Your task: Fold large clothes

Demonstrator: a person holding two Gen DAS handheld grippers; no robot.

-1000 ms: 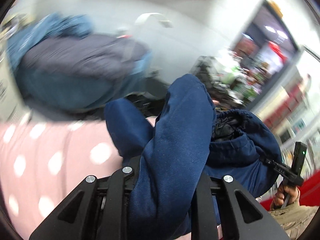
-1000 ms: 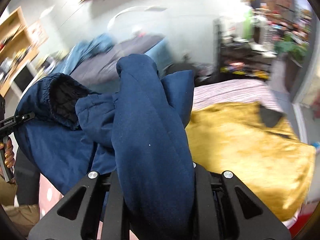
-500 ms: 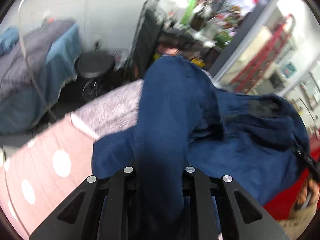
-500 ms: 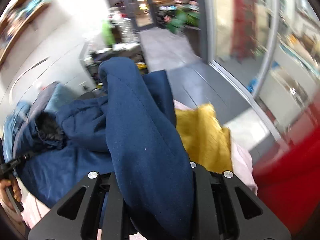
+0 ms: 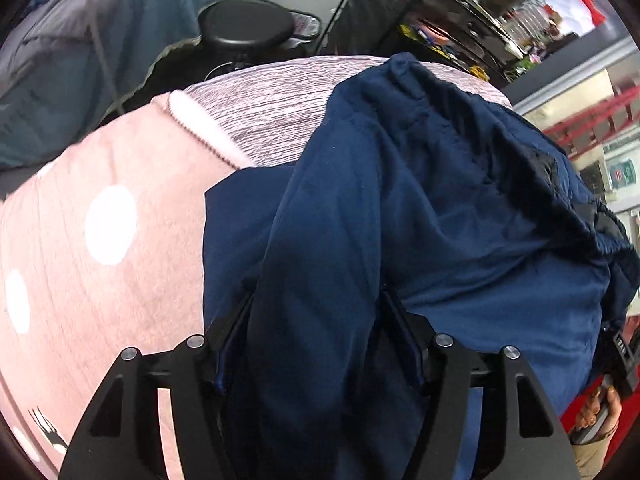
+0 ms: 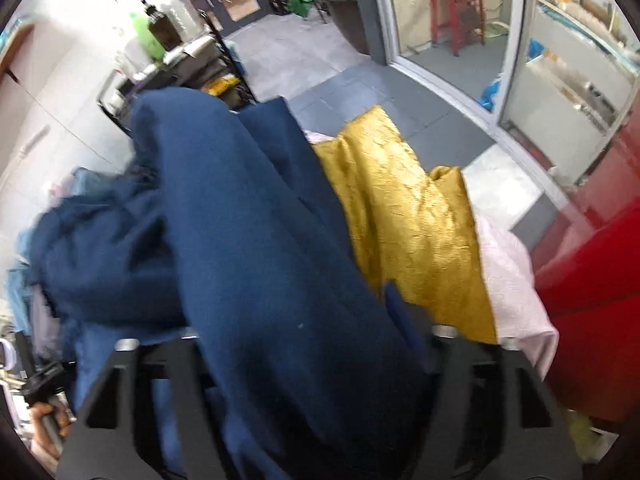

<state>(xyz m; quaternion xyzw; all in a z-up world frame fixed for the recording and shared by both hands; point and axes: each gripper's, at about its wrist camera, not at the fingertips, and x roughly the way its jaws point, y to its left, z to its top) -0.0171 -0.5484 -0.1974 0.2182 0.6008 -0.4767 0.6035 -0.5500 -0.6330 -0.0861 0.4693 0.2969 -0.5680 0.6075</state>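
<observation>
A large navy blue garment (image 5: 420, 216) with a black quilted lining hangs between my two grippers above the bed. My left gripper (image 5: 316, 320) is shut on a bunched fold of it; the fabric drapes over the fingers and hides the tips. My right gripper (image 6: 304, 320) is shut on another fold of the same navy garment (image 6: 248, 232), which also covers its fingers. The other gripper's handle and the hand holding it show at the edge of each view.
The bed has a pink sheet with white dots (image 5: 100, 240) and a grey-pink striped cloth (image 5: 272, 116). A mustard yellow cloth (image 6: 404, 216) and a pale pink cloth (image 6: 516, 292) lie to the right. A black stool (image 5: 248, 28), shelves and a red object (image 6: 592, 280) stand around.
Both grippers have swung right and tilted down with the garment. The garment has come lower over the bed, and more of the bed surface now shows beneath it.
</observation>
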